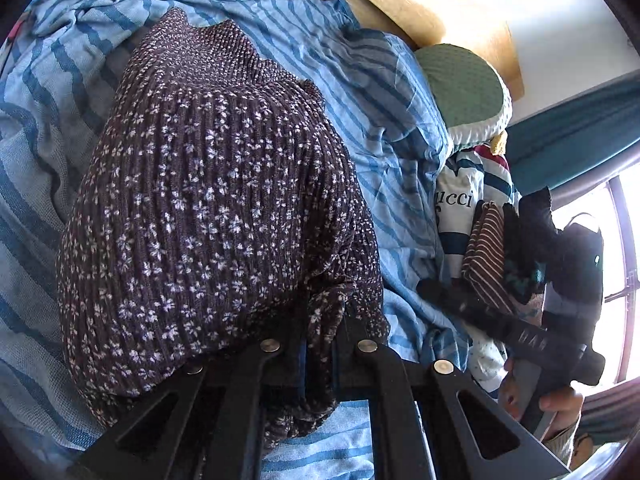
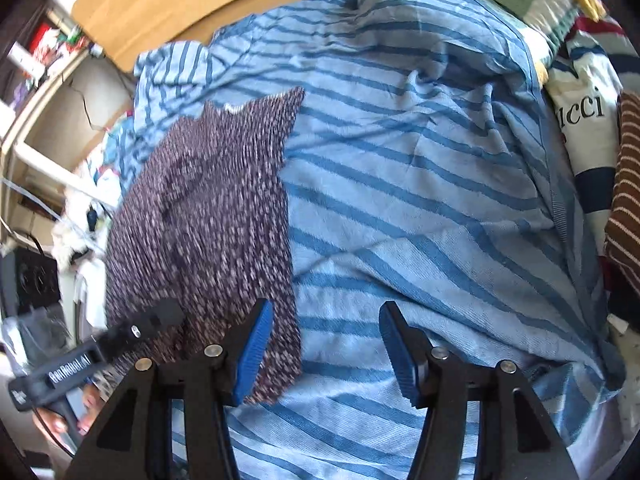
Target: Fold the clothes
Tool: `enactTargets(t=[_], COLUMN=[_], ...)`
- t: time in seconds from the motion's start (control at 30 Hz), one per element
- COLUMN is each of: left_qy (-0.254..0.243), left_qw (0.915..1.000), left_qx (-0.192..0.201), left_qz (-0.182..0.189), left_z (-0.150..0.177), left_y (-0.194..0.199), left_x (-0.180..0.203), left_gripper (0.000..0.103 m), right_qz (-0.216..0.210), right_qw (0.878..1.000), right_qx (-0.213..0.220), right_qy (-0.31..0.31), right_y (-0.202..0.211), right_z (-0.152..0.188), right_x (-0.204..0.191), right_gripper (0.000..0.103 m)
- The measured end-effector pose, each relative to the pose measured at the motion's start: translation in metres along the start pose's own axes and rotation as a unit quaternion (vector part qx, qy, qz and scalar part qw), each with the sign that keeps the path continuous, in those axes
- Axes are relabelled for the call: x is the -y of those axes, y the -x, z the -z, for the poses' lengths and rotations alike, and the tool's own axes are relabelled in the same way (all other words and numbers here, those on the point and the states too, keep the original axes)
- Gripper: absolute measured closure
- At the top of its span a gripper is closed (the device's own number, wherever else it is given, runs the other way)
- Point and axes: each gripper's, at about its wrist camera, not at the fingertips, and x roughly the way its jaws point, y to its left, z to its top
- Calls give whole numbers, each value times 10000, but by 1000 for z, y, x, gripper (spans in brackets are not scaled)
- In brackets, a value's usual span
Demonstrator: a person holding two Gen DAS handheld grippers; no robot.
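Garment: dark purple ribbed knit top with small white flowers, lying on the bed, draped across the blue striped bedsheet.
Left hand-held gripper: your jaws are pressed together, pinching a bunched edge of the knit top; fabric spills either side of the fingers and hangs below them.
Right hand-held gripper: your jaws are spread, blue ribbed pads facing each other, nothing between them. Left pad sits over the near edge of the top, right one over bare sheet.
Top, right wrist view: reads as a long folded panel, straight edge toward the middle of the bed, far end near the wooden headboard.
Your hands: fingers visible on both handles, each seen from the opposite camera.
Beside the top: green dotted pillow, white printed cloth with lettering, brown folded cloth with thin white stripes, all along the bed's far side, well apart from the top.
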Motion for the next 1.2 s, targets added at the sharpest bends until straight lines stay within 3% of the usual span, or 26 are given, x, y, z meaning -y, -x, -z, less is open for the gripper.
enactTargets(t=[0.17, 0.27, 0.37, 0.4, 0.47, 0.53, 0.6, 0.7, 0.8, 0.93, 1.0, 1.17, 1.2], left_qy=[115, 555, 971, 920, 766, 535, 236, 156, 510, 1075, 1215, 762, 635], left_qw=[9985, 9950, 9898, 9912, 9944, 9922, 9880, 9918, 9956, 9929, 9894, 9890, 9876], left_qx=[-368, -613, -811, -715, -456, -68, 147, 243, 258, 266, 394, 869, 912], left_qz=[-396, -559, -650, -630, -567, -1127, -1516, -1248, -747, -424, -693, -919, -1107], left_z=[-5, -13, -21, -24, -30, -39, -49, -58, -58, -56, -55, -51, -53], left_y=[-6, -7, 0, 14, 43, 70, 87, 103, 113, 119, 124, 149, 150], left_x=[7, 7, 8, 11, 18, 25, 32, 28, 7, -19, -24, -10, -9], left_gripper=[95, 95, 91, 86, 49, 36, 36, 36, 36, 36, 36, 35, 35], right_qz=[-730, -1030, -947, -930, -964, -1049, -906, -727, -701, -947, -1051, -1119, -1186], right_qw=[9967, 9944, 9952, 9951, 9943, 9935, 9948, 9950, 9942, 9913, 9896, 9886, 9880], right_qx=[345, 198, -103, -182, -298, -300, -347, -547, -603, -705, -865, -999, -989], right_qy=[88, 106, 213, 275, 339, 329, 321, 404, 549, 581, 456, 151, 17], right_y=[-12, -35, -66, -76, -94, -109, -127, -147, -151, -149, -153, -175, -181], right_z=[-44, -86, -122, -131, -147, -157, -165, -172, -171, -165, -164, -163, -164], right_x=[-35, -60, -83, -89, -100, -102, -103, -109, -117, -123, -123, -128, -128], right_gripper=[39, 34, 34, 34, 34, 34, 35, 39, 39, 38, 37, 38, 49])
